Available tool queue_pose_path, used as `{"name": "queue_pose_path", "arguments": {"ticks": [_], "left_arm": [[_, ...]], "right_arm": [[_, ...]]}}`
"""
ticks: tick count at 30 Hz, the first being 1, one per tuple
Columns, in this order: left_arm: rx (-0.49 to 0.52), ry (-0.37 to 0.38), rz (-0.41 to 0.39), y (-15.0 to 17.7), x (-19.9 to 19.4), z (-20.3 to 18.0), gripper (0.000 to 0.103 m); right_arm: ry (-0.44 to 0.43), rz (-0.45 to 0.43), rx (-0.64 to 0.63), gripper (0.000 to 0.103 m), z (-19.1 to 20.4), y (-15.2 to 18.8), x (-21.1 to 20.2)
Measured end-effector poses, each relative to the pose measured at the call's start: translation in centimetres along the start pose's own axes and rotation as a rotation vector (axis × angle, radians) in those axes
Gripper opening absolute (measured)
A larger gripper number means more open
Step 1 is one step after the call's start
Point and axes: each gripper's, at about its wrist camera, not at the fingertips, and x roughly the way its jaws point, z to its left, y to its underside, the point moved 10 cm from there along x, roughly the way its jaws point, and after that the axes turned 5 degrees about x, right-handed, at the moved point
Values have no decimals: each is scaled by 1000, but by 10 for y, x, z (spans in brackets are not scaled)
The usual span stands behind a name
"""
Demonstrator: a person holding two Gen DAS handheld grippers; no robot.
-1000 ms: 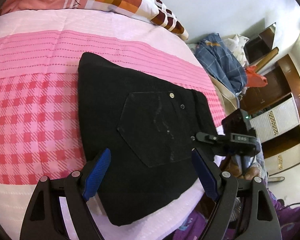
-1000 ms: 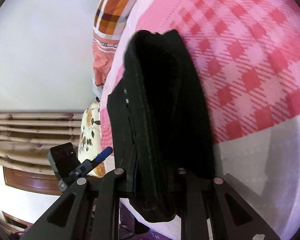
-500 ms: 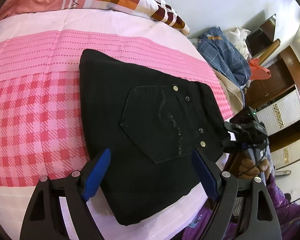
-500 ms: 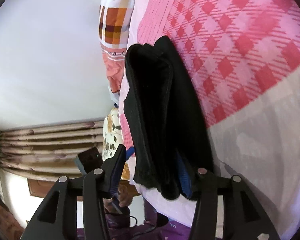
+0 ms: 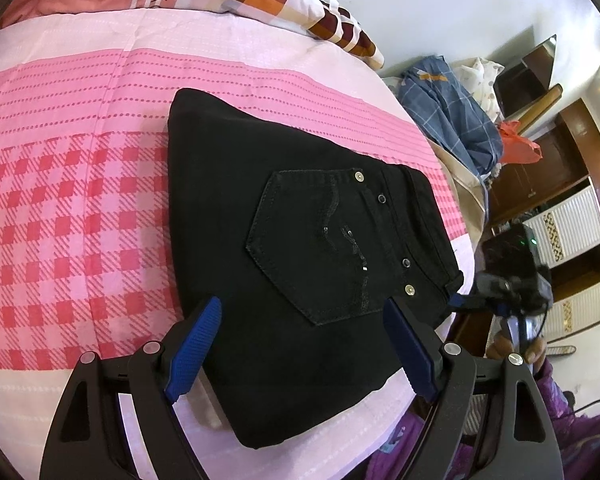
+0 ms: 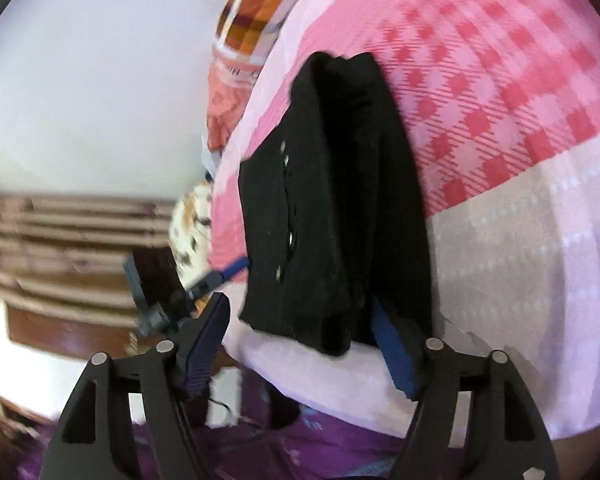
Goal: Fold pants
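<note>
left wrist: folded black denim pants (image 5: 300,248) (riveted pocket); both tools spread wide, right just opening.

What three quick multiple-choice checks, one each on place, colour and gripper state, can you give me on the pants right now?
1. Where do the folded pants lie?
A. On the pink bedspread, near its edge
B. On the floor
C. On the plaid pillow

2. What colour are the pads of the left gripper?
A. Red
B. Blue
C. White

3. How does the right gripper stand?
A. Clamped on the pillow
B. Shut with nothing between the jaws
C. Open, jaws just having opened, the pants' end between them but not pressed

Answers:
1 A: the bedspread shows around the pants on three sides, with the bed's edge beside the waistband.
2 B: both pads are blue.
3 C: the left-hand pad stands clear of the cloth.
</note>
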Motion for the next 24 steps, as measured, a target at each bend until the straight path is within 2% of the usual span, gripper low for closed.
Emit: {"name": "queue_pose_path", "arguments": {"ticks": [5,8,12,14,15,16,18,20,24], "left_arm": [[3,-1,1,0,0,0,83],[3,-1,1,0,0,-1,83],[4,-4,8,2,2,-1,83],[4,-10,13,2,5,-2,83],[7,-14,14,2,6,-3,83],[9,-17,15,2,7,-3,83],[12,-18,16,1,8,-4,83],[12,-19,17,1,11,-4,83],[13,-29,19,2,16,-5,83]], "right_arm": [[94,21,-136,72,9,10,7],[90,45,-173,74,14,18,10],[135,44,-243,73,14,25,12],[203,34,-318,60,14,30,14],[253,29,-349,35,11,31,14],[282,29,-352,16,9,30,15],[289,13,-328,15,4,28,14],[338,4,-361,14,4,28,13],[381,-54,-405,11,24,26,-1]]}}
